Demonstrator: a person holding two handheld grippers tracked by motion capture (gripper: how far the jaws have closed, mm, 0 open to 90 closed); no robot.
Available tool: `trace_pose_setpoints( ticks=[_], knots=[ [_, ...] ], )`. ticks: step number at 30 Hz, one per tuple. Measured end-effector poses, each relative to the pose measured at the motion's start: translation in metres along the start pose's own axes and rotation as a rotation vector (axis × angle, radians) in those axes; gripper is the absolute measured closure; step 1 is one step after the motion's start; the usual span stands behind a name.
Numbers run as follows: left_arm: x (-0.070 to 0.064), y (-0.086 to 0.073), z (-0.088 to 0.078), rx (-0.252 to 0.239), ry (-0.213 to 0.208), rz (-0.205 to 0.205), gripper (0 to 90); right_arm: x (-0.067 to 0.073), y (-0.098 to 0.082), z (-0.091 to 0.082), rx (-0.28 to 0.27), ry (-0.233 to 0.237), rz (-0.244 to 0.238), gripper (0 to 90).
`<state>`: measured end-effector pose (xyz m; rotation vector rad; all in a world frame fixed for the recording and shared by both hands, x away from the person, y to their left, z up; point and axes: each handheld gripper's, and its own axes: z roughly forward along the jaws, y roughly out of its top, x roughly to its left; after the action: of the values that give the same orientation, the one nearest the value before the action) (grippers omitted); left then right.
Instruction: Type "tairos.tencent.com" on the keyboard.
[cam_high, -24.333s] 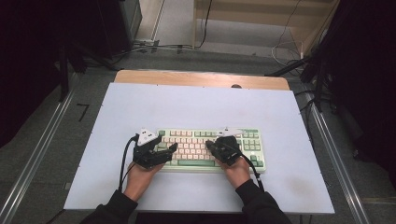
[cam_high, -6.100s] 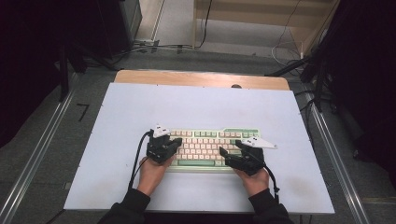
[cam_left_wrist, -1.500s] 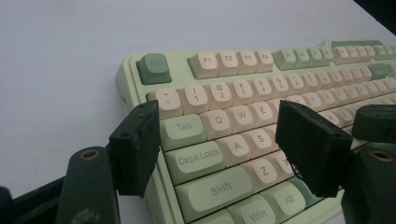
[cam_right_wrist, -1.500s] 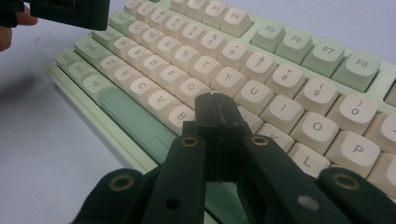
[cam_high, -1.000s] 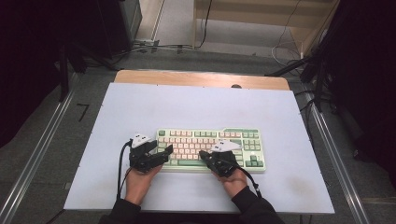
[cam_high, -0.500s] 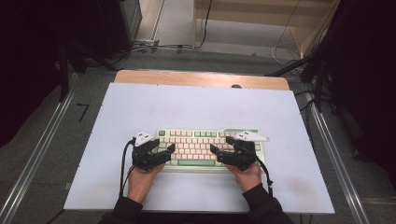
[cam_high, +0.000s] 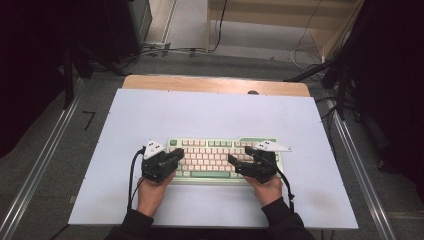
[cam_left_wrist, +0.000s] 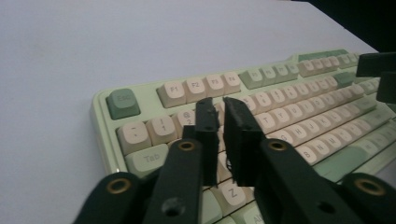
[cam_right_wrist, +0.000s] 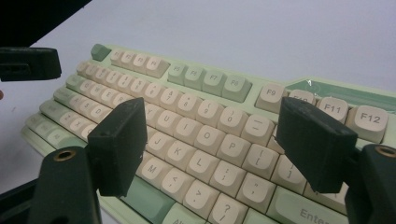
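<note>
A mint-green keyboard (cam_high: 220, 157) with cream keys lies near the front of the white table top (cam_high: 210, 115). My left gripper (cam_high: 176, 156) hovers over its left end. In the left gripper view the jaws (cam_left_wrist: 220, 105) have just been closing; they stand shut above the number row with nothing between them. My right gripper (cam_high: 236, 165) sits over the keyboard's right half. Its jaws (cam_right_wrist: 212, 116) have just opened and stand wide apart above the letter keys (cam_right_wrist: 205, 135), empty. Each gripper view shows the other gripper's black jaw at its edge.
A wooden strip (cam_high: 215, 84) runs along the table's far edge. Metal rails (cam_high: 45, 165) flank the table on both sides. Cables (cam_high: 165, 50) lie on the floor beyond, with dark equipment to the left and right.
My right gripper moved right along the keyboard and its jaws opened. The left gripper stayed in place and its jaws closed.
</note>
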<state>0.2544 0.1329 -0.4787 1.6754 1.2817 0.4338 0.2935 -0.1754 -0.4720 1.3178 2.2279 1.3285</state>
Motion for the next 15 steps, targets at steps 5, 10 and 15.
trace_pose_setpoints(
  ticks=[5,10,15],
  knots=[
    [-0.009,0.001,0.0,0.014,-0.055,0.032,90.0,0.001,0.0,0.0,0.004,0.002,0.002,22.9],
    [-0.024,0.007,-0.007,-0.027,-0.087,0.073,90.0,0.0,0.0,0.0,0.003,0.0,-0.001,23.0],
    [-0.033,0.008,-0.005,0.0,-0.101,0.099,90.0,0.0,0.0,0.0,0.007,0.0,-0.001,23.0]
  ],
)
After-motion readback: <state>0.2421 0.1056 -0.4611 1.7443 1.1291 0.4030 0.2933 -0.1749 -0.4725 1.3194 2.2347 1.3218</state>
